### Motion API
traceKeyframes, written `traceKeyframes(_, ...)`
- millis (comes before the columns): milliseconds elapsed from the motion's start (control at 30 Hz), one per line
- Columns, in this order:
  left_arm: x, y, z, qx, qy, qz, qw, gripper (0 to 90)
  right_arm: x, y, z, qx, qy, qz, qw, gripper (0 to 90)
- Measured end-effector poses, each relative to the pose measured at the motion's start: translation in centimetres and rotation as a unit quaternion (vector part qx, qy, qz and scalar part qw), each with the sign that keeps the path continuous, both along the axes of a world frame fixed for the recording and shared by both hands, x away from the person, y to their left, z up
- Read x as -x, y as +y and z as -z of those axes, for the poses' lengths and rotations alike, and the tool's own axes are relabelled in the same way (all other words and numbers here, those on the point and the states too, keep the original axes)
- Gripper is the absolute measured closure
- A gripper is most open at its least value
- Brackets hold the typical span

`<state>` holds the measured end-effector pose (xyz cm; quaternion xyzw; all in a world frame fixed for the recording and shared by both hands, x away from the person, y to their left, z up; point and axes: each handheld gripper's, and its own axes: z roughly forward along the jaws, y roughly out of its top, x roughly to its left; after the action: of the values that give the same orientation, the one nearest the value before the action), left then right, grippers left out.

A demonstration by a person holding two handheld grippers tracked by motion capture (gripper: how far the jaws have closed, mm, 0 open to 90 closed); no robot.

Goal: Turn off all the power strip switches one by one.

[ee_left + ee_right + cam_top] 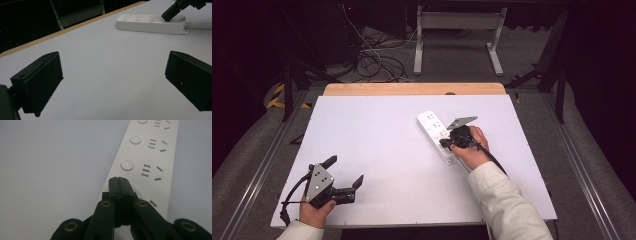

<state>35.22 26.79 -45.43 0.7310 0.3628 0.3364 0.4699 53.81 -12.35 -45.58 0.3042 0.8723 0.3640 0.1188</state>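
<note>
High view: power strip (435,131) runs diagonally, cord end nearest.

White tabletop (377,145) with a light wooden strip (412,89) along its far edge. Grey floor (452,55) beyond. White metal frame (459,35), possibly a table base, stands on it. Tangle of dark cables (372,62) lies at far left. Yellow-black hazard tape (276,95) on floor, left. Metal rails (257,170) flank the table. Surroundings dark, walls not discernible.
</note>
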Motion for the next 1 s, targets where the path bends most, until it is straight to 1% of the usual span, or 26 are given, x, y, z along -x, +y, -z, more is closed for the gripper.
traceKeyframes(133, -0.1, 0.0, 0.0, 0.0, 0.002, 0.002, 1.0, 1.7, 0.3, 0.1, 0.1, 0.002, -0.009, 0.006, 0.9999, 90.0)
traceKeyframes(233, -0.1, -0.1, 0.1, 0.0, 0.003, 0.002, 1.0, 1.7, 0.2, 0.1, 0.2, 0.003, -0.005, 0.009, 0.9999, 90.0)
traceKeyframes(333, -0.1, -0.1, 0.1, -0.001, 0.002, 0.0, 1.0, 1.7, 0.3, 0.3, 0.1, 0.008, -0.009, 0.007, 0.9999, 90.0)
traceKeyframes(367, -0.1, -0.1, 0.1, 0.0, 0.003, 0.0, 1.0, 1.7, 0.4, 0.3, 0.2, 0.008, -0.013, 0.009, 0.9998, 90.0)
traceKeyframes(400, -0.1, -0.1, 0.0, -0.001, 0.003, 0.0, 1.0, 1.7, 0.3, 0.3, 0.3, 0.004, -0.021, 0.004, 0.9998, 90.0)
traceKeyframes(433, -0.1, 0.0, 0.0, -0.001, 0.003, 0.0, 1.0, 1.7, 0.3, 0.2, 0.0, -0.007, -0.024, 0.003, 0.9997, 90.0)
traceKeyframes(467, 0.0, 0.0, 0.0, -0.001, 0.003, 0.0, 1.0, 1.7, 0.3, 0.2, -0.3, -0.004, -0.03, -0.001, 0.9995, 90.0)
traceKeyframes(500, 0.0, 0.0, 0.0, 0.0, 0.003, -0.002, 1.0, 1.7, 0.3, 0.2, -0.3, -0.004, -0.03, -0.001, 0.9995, 90.0)
traceKeyframes(533, -0.1, 0.0, 0.0, 0.001, 0.003, -0.002, 1.0, 1.7, 0.5, -0.2, -1.2, -0.047, -0.05, 0.002, 0.9976, 90.0)
traceKeyframes(567, -0.1, 0.0, 0.0, 0.001, 0.003, -0.002, 1.0, 1.7, 0.5, -0.2, -1.5, -0.057, -0.051, 0.004, 0.9971, 90.0)
traceKeyframes(600, -0.1, 0.0, 0.0, 0.001, 0.003, -0.002, 1.0, 1.7, 0.5, -0.2, -1.5, -0.057, -0.051, 0.004, 0.9971, 90.0)
traceKeyframes(633, -0.2, 0.0, 0.1, -0.001, 0.004, -0.002, 1.0, 1.7, 0.5, -0.3, -1.8, -0.062, -0.052, 0.003, 0.9967, 90.0)
traceKeyframes(667, -0.2, 0.0, 0.1, -0.001, 0.004, -0.002, 1.0, 1.7, 0.5, -0.2, -2.1, -0.057, -0.056, 0.0, 0.9968, 90.0)
traceKeyframes(767, -0.1, 0.0, 0.0, 0.0, 0.002, -0.002, 1.0, 1.7, 0.2, -0.3, -2.3, -0.057, -0.058, 0.001, 0.9967, 90.0)
traceKeyframes(833, -0.1, 0.0, 0.0, 0.0, 0.003, -0.002, 1.0, 1.7, -0.2, -0.3, -2.4, -0.057, -0.051, 0.001, 0.9971, 90.0)
traceKeyframes(867, -0.1, 0.0, 0.0, 0.0, 0.003, -0.002, 1.0, 1.7, -0.2, -0.3, -2.4, -0.057, -0.051, 0.001, 0.9971, 90.0)
traceKeyframes(900, -0.1, -0.1, 0.0, -0.001, 0.002, -0.002, 1.0, 1.7, -0.4, -0.2, -2.5, -0.053, -0.047, -0.001, 0.9975, 90.0)
traceKeyframes(933, -0.1, -0.1, 0.0, 0.0, 0.002, -0.002, 1.0, 1.7, -0.6, 0.0, -2.6, -0.048, -0.052, -0.003, 0.9975, 90.0)
traceKeyframes(967, -0.1, 0.0, 0.0, 0.0, 0.002, -0.002, 1.0, 1.7, -1.0, 0.3, -2.6, -0.043, -0.052, -0.005, 0.9977, 90.0)
traceKeyframes(1000, -0.1, 0.0, 0.0, -0.003, 0.002, -0.001, 1.0, 1.7, -1.0, 0.3, -2.6, -0.043, -0.052, -0.005, 0.9977, 90.0)
